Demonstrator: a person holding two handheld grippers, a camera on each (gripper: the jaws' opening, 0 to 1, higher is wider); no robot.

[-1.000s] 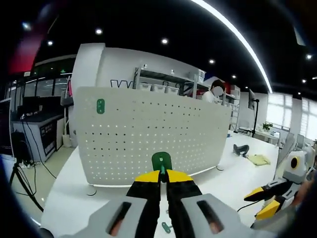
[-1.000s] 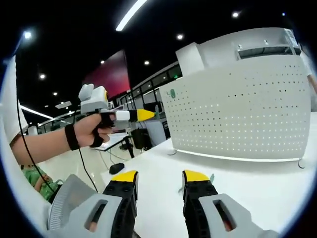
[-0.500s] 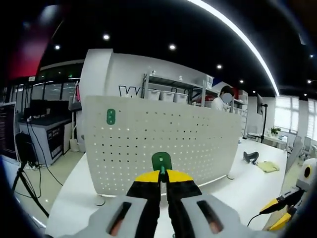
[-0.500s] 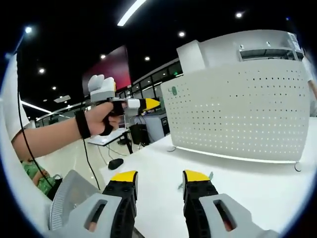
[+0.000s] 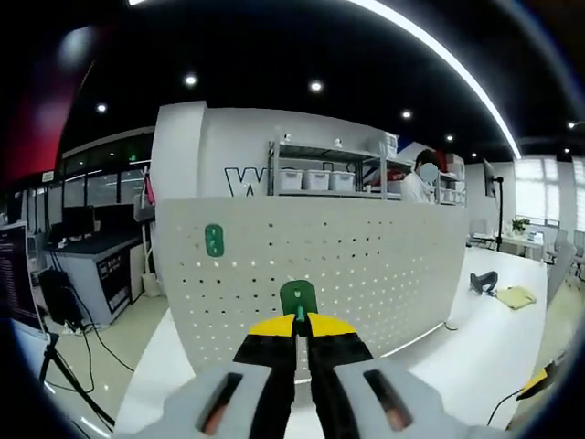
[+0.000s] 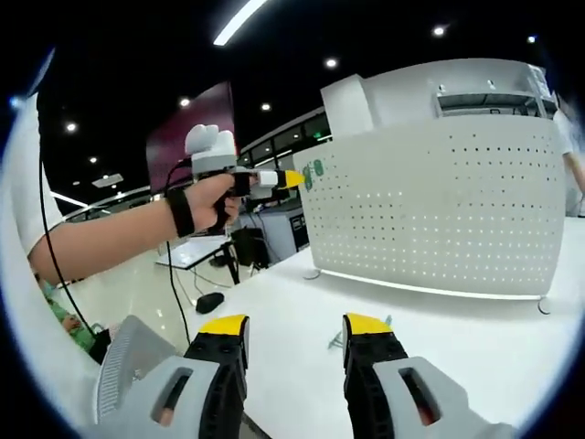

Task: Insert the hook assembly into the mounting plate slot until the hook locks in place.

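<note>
In the left gripper view, the left hand-held gripper at lower centre clamps a green plastic hook piece in its yellow tips, before a white perforated metal pegboard panel; a second green hook sits on the panel's upper left.

In the right gripper view, the right hand-held gripper is spread and empty over the white table, with a small green part lying between its yellow tips; a person's hand at upper left carries the left hand-held gripper just beside the panel's green hook.

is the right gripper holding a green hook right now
No: the right gripper has its yellow-tipped fingers spread apart with just white table between them.
</note>
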